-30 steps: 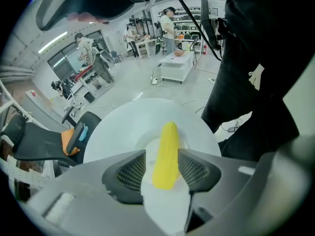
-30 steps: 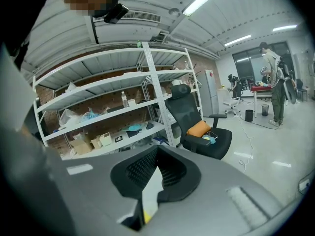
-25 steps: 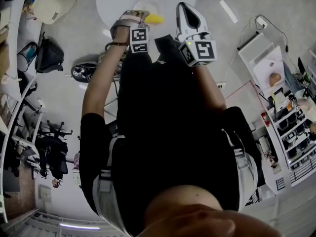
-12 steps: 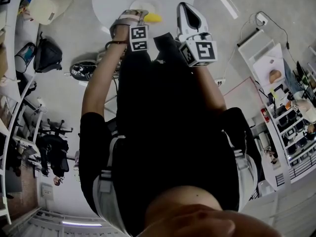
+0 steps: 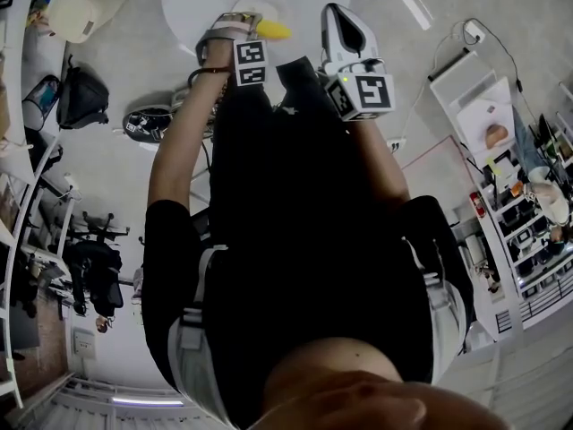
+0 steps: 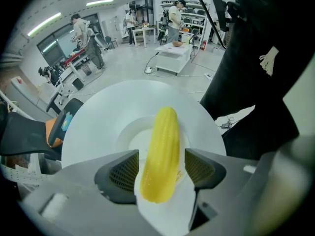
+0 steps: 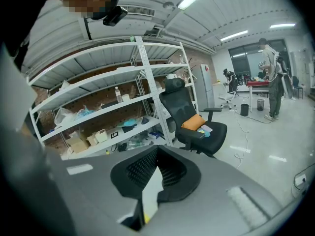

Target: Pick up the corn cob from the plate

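Observation:
A yellow corn cob (image 6: pixel 162 151) lies on a white plate (image 6: pixel 125 134) on a round white table (image 6: pixel 88 132). My left gripper (image 6: pixel 161 170) points steeply down over it and is open. Its jaws have just been opening; the cob's near end lies between the fingers (image 6: pixel 123 173), with a gap to each pad. In the head view the left gripper (image 5: pixel 235 21) hangs at the plate's edge, beside the corn cob (image 5: pixel 274 30). My right gripper (image 5: pixel 345 27) is held off to the right, away from the plate. In its own view the right gripper (image 7: pixel 156 149) is shut with nothing in it.
A black bag (image 5: pixel 82 92) and a black-and-white shoe (image 5: pixel 150 124) lie on the floor left of the table. White shelving (image 7: pixel 98 107) and a black office chair (image 7: pixel 194 124) stand ahead of the right gripper. Several people (image 6: pixel 83 33) stand far off by workbenches.
My left gripper has sunk closer to the plate, shifting up in the head view. The right gripper has kept its place.

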Demonstrator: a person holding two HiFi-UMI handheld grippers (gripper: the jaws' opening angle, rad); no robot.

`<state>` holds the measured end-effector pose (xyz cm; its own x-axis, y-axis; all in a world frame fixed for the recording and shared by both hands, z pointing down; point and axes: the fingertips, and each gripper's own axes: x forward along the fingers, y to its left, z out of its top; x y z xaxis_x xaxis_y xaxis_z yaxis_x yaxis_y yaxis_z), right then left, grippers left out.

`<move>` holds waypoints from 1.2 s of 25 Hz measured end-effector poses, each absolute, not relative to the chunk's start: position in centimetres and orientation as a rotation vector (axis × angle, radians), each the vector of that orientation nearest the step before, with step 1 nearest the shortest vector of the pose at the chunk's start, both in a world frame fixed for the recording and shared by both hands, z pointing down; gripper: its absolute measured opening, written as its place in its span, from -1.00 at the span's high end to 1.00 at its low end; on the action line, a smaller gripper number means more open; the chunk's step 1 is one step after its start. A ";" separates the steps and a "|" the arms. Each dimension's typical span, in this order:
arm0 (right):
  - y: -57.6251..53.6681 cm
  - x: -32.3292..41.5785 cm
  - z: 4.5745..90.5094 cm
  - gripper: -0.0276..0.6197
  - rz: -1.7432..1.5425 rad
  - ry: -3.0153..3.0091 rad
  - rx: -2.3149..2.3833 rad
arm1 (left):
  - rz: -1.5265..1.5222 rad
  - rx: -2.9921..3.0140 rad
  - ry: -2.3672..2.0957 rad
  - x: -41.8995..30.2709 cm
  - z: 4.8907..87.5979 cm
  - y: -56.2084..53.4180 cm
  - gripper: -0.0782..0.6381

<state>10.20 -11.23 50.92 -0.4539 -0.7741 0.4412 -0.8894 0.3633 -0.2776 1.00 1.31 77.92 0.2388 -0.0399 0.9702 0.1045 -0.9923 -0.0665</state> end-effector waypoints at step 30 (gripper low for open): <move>-10.5 10.4 51.4 0.89 0.704 -2.386 1.481 | -1.999 -2.434 -0.189 0.5 81.7 2.2 0.01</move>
